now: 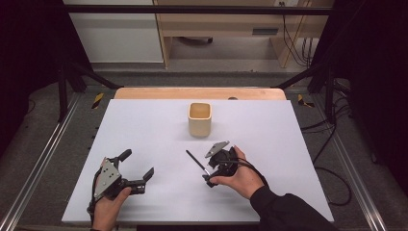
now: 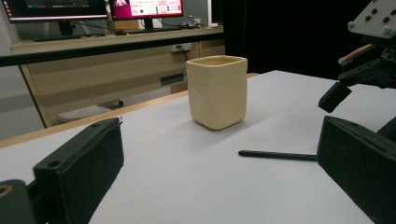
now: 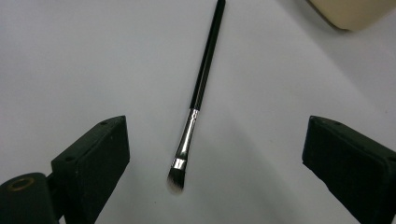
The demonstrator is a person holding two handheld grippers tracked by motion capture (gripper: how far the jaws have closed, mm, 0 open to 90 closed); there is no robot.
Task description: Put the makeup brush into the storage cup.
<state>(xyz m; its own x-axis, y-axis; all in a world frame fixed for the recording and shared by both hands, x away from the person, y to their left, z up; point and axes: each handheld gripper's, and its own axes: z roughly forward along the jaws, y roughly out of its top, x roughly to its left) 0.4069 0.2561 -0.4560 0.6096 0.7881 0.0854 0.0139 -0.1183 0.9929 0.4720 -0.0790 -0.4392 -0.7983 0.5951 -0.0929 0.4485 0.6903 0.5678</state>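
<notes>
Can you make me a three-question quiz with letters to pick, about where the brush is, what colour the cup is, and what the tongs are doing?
1. Where does the brush lie?
A. inside the cup
B. flat on the table
C. on the floor

2. What colour is the cup?
A. cream
B. red
C. blue

3. How do the right tongs stand?
A. shut on the brush
B. shut on the cup
C. open over the brush

Answers:
1. B, because the brush lies flat on the white table, in front of the cup.
2. A, because the left gripper view shows the cup a pale cream all over.
3. C, because the right gripper view shows the two black jaws wide apart, with the brush between them and touched by neither.
</notes>
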